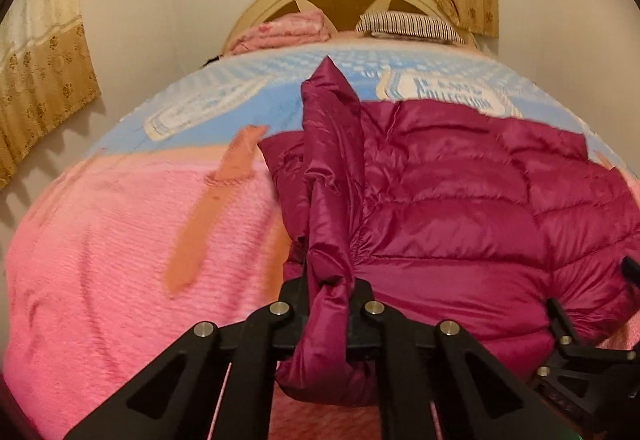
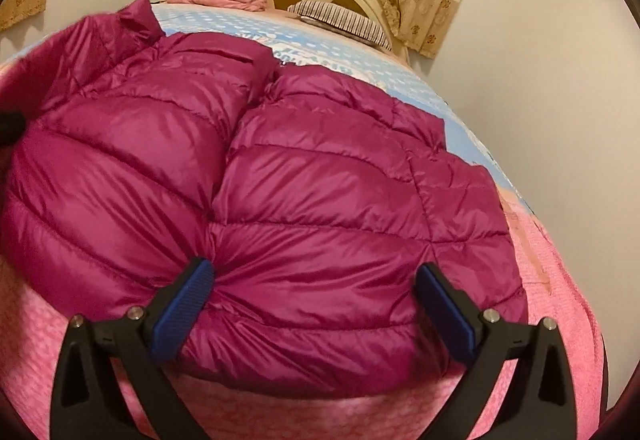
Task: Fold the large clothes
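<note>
A wide bed under a fuzzy pink blanket (image 1: 100, 260) and a blue patterned sheet (image 1: 240, 96) fills the room. On its near half lies the shiny magenta quilted puffer jacket (image 2: 300, 180), mostly spread flat, its bulk unfolded. One side looks drawn inward, so I'd judge the fold barely begun. The left gripper (image 1: 329, 294) is pinched on a bunched strip of that jacket, lifting it. The right gripper (image 2: 316, 280) stands spread wide at the hem, gripping nothing.
</note>
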Demonstrator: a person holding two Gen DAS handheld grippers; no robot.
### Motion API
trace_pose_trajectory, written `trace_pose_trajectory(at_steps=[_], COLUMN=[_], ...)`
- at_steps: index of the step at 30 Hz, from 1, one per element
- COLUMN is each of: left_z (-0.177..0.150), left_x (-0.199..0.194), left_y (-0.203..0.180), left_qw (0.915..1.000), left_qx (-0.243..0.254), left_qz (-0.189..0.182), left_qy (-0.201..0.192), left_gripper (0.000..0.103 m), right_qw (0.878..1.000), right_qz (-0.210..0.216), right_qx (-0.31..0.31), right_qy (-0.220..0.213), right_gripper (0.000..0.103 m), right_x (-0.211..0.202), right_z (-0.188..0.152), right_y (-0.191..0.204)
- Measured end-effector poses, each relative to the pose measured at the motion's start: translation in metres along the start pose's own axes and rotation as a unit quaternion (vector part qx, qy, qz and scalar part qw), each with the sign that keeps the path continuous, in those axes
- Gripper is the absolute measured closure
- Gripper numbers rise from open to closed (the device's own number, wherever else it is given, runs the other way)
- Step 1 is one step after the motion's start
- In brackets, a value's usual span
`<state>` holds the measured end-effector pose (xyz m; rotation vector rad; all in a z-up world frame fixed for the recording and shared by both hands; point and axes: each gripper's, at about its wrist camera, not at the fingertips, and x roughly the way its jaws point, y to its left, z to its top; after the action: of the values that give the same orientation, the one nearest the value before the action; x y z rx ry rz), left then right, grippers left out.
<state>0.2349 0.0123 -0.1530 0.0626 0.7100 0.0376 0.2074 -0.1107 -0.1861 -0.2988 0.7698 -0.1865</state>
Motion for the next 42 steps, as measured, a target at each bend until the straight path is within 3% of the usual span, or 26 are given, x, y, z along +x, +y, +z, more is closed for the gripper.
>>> trace_pose_trajectory(at_steps=[6,9,11,16,21,27,31,35,42], left_z=[0.005,0.009,0.013,0.03,0.052,0.072,0.07,0.047,0.017], left_x=[-0.028,-0.034,-0.038,-0.047,-0.072,-0.093,-0.088,-0.067,-0.029], left_y=[0.048,0.075,0.09,0.082,0.033,-0.06,-0.119,-0.178,-0.23], left_qw=[0.9992,0.998,0.9969,0.9951,0.9918,0.9803,0.9726,0.9599,0.9572], left_qx=[-0.016,-0.022,-0.026,-0.006,0.036,0.121,0.171,0.233,0.27], left_qz=[0.032,0.055,0.072,0.086,0.069,0.025,-0.002,0.002,-0.015], left_qy=[-0.019,-0.019,-0.021,-0.048,-0.101,-0.154,-0.157,-0.156,-0.103], left_gripper=[0.097,0.097,0.098,0.098,0.098,0.098,0.098,0.098,0.098], right_qw=[0.999,0.995,0.992,0.993,0.998,0.997,0.994,0.99,0.986], right_qz=[0.039,0.084,0.109,0.095,0.039,-0.023,-0.052,-0.073,-0.068], right_qx=[-0.031,-0.05,-0.046,-0.017,0.028,0.079,0.095,0.115,0.143], right_qy=[-0.021,-0.03,-0.035,-0.063,-0.036,0.001,0.023,0.037,0.059], right_gripper=[0.002,0.001,0.002,0.001,0.001,0.001,0.001,0.001,0.001], right_x=[-0.017,-0.028,-0.036,-0.051,-0.026,-0.005,0.005,0.011,0.025], right_z=[0.006,0.014,0.019,0.024,0.015,0.008,0.0,-0.013,-0.041], right_y=[0.045,0.063,0.06,0.008,-0.061,-0.136,-0.174,-0.205,-0.225])
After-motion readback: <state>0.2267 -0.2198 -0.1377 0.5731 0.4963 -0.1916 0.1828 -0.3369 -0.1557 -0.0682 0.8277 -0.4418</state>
